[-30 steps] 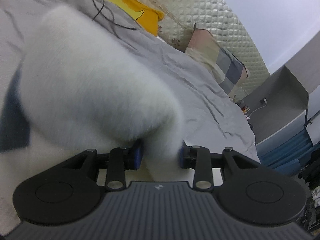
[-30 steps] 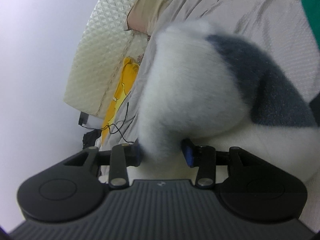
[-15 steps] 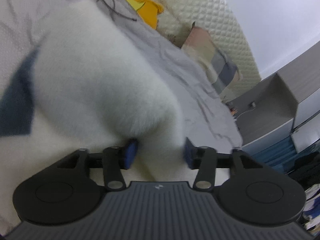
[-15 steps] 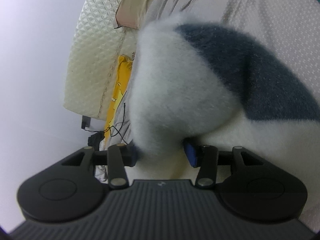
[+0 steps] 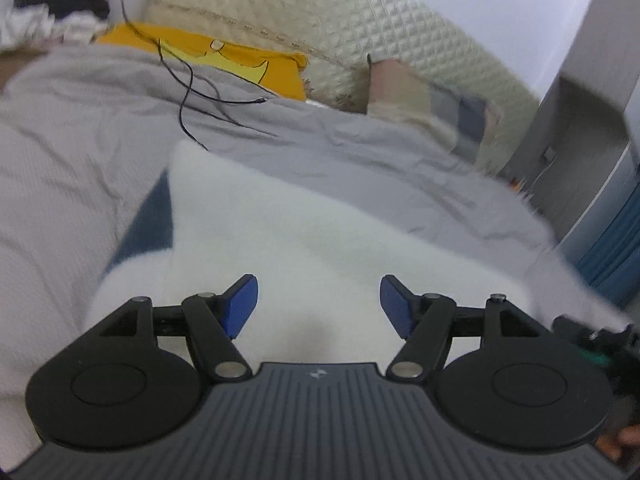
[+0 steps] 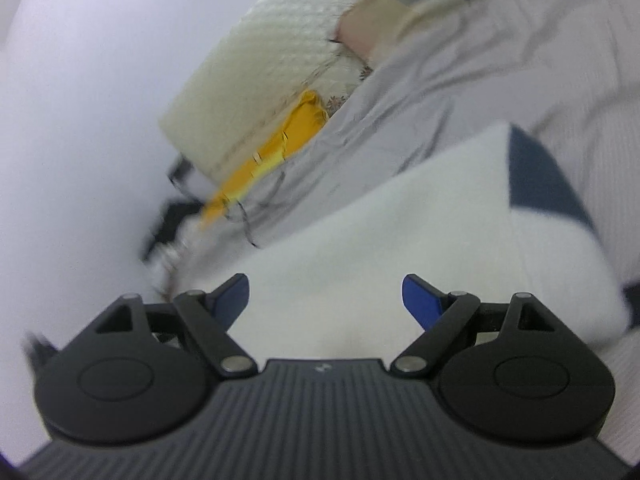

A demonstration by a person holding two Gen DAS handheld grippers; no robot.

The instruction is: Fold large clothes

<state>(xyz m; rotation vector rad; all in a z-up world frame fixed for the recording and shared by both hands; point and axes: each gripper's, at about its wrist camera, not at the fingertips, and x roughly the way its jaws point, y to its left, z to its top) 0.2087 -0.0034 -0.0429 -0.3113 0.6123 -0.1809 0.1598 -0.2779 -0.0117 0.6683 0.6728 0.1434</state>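
A bed (image 5: 360,148) covered with a rumpled grey sheet (image 5: 60,184) fills most of the scene. At its far end stands a cream quilted headboard (image 5: 320,12). A yellow cloth (image 5: 240,60) lies at the far left, against the headboard, and a thin black cable (image 5: 188,80) trails from it across the sheet. To the right, a patchwork pillow (image 5: 432,108) in pink, cream and blue leans on the headboard. Beyond the bed's right side stands a grey cabinet (image 5: 576,120), with something blue (image 5: 616,248) below it, too blurred to identify. Dark and white clothes (image 5: 52,8) are piled at the far left.

In the right wrist view the headboard (image 6: 272,72), yellow cloth (image 6: 288,140) and sheet (image 6: 460,88) show tilted and blurred against a pale wall (image 6: 80,100).
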